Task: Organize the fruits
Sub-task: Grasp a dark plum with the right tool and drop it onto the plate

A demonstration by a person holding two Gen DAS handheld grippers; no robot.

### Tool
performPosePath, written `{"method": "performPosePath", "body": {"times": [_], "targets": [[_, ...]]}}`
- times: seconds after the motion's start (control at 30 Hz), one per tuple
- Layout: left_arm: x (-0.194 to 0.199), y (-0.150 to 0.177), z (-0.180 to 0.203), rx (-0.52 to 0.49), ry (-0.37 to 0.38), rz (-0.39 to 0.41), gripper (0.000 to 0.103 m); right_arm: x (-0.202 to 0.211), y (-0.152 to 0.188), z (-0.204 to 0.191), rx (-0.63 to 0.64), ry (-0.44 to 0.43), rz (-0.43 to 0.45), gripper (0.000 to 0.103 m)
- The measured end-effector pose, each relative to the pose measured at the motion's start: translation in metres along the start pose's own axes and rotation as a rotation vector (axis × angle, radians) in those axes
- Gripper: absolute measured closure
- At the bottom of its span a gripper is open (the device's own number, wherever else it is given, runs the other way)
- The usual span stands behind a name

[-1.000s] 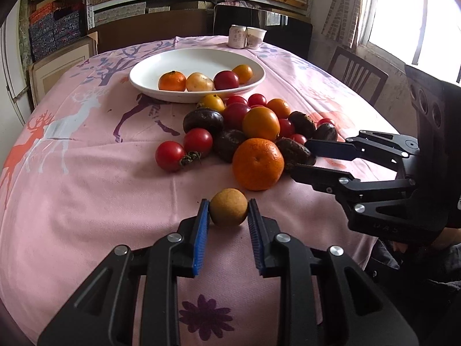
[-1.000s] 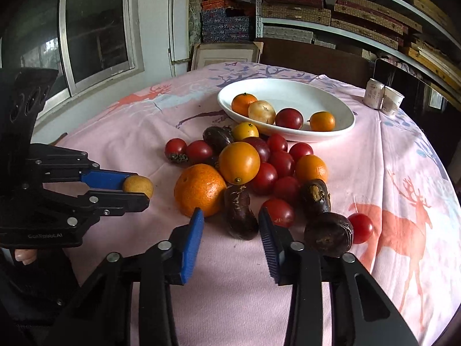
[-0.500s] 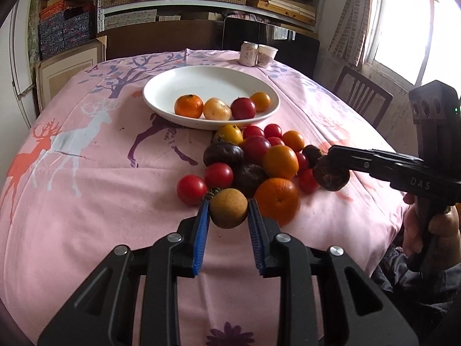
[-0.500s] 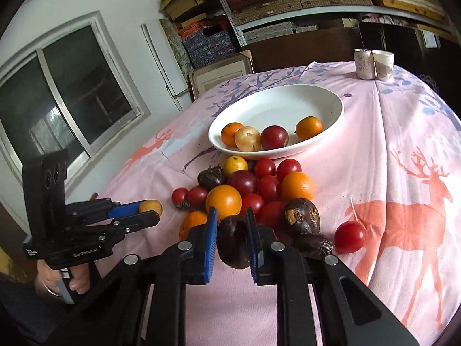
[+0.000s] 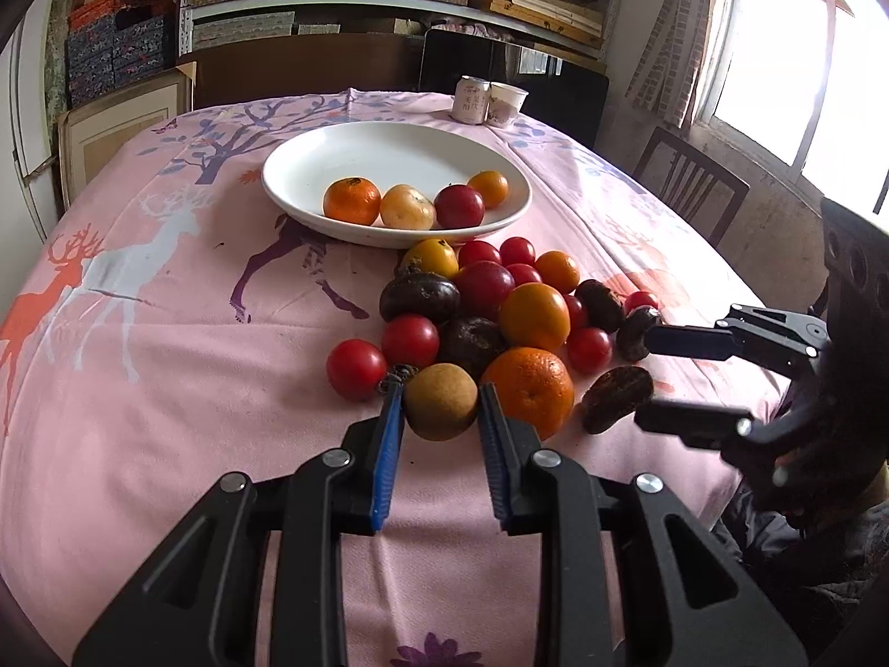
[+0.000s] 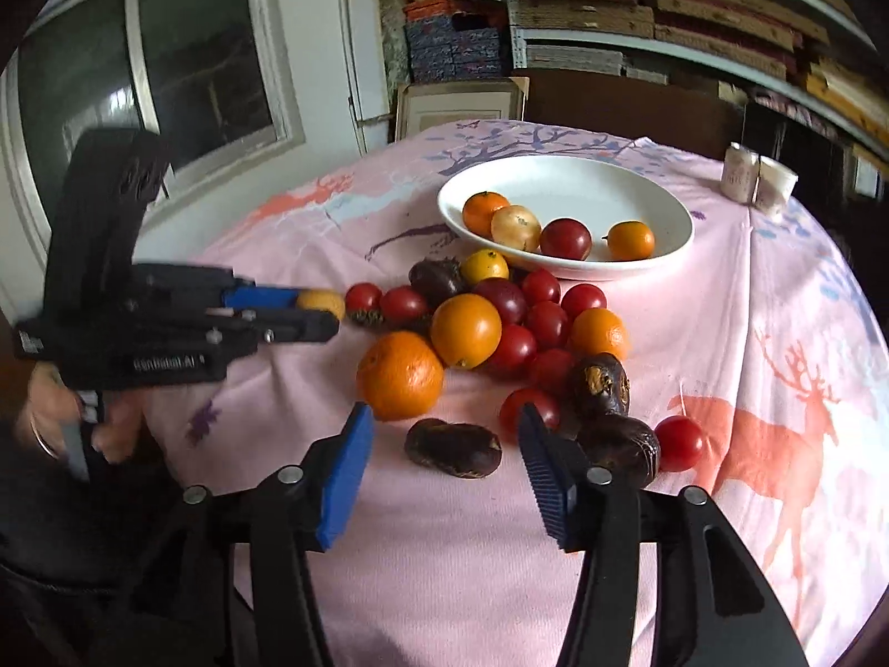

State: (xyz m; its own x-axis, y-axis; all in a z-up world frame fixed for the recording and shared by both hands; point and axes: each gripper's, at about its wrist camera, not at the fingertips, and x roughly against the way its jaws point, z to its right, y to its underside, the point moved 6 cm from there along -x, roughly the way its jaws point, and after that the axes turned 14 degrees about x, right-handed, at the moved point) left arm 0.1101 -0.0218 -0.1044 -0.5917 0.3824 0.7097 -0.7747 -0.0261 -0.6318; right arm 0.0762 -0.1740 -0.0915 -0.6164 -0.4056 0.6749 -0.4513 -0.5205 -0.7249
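item: left gripper point(image 5: 439, 422), clamped on a small tan fruit point(image 5: 440, 401), held just above the near edge of the heap. item: right gripper point(image 6: 444, 464), jaws just opened and holding nothing; dark fruit point(image 6: 453, 449) lies on the desk point(image 6: 489, 567) between them. i'd carry the tan fruit level to the white bowl point(image 5: 311, 167) at the far side, releasing low. right wrist view shows the left gripper side-on; left wrist view shows pad contact.
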Motion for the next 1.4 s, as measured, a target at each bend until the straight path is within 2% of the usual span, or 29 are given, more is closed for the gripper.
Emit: {"method": "performPosePath", "body": {"times": [0.1,0.27,0.37,0.43,0.47,0.7,0.8,0.9,1.07,1.1,1.13,1.27,1.4], "targets": [[0.002,0.000,0.000,0.003,0.004,0.005,0.077,-0.009,0.004,-0.008,0.059,0.054,-0.019,0.037],[0.007,0.005,0.004,-0.019,-0.006,0.011,0.077,-0.025,0.018,-0.003,-0.046,0.012,-0.094,0.037],[0.009,0.007,0.004,-0.022,-0.005,0.013,0.077,-0.021,0.026,-0.003,-0.078,0.000,-0.085,0.037],[0.008,0.007,0.003,-0.020,-0.005,0.013,0.077,-0.021,0.032,0.000,-0.117,-0.028,-0.075,0.045],[0.007,0.006,0.003,-0.020,-0.006,0.012,0.077,-0.021,0.035,0.001,-0.125,-0.027,-0.060,0.059],[-0.004,0.020,0.002,-0.056,-0.041,-0.042,0.077,-0.019,0.036,0.003,-0.135,-0.049,-0.042,0.059],[-0.006,0.026,0.004,-0.099,-0.080,-0.027,0.068,-0.019,0.038,0.007,-0.156,-0.069,-0.032,0.058],[-0.011,0.023,0.001,-0.091,-0.109,-0.019,0.068,-0.020,0.037,0.005,-0.145,-0.062,-0.033,0.058],[-0.029,0.026,-0.002,-0.078,-0.117,-0.050,0.069,-0.019,0.037,0.006,-0.148,-0.064,-0.026,0.058],[-0.029,0.027,-0.001,-0.087,-0.121,-0.038,0.069,-0.019,0.038,0.006,-0.155,-0.067,-0.021,0.059],[-0.028,0.028,0.000,-0.092,-0.118,-0.037,0.076,-0.018,0.038,0.007,-0.158,-0.068,-0.013,0.059],[-0.014,0.020,-0.004,-0.051,-0.090,0.001,0.077,-0.011,0.035,0.009,-0.188,-0.105,0.025,0.059],[0.003,0.005,0.001,-0.042,-0.065,0.056,0.077,0.002,0.020,0.014,-0.186,-0.102,0.078,0.059]]}}
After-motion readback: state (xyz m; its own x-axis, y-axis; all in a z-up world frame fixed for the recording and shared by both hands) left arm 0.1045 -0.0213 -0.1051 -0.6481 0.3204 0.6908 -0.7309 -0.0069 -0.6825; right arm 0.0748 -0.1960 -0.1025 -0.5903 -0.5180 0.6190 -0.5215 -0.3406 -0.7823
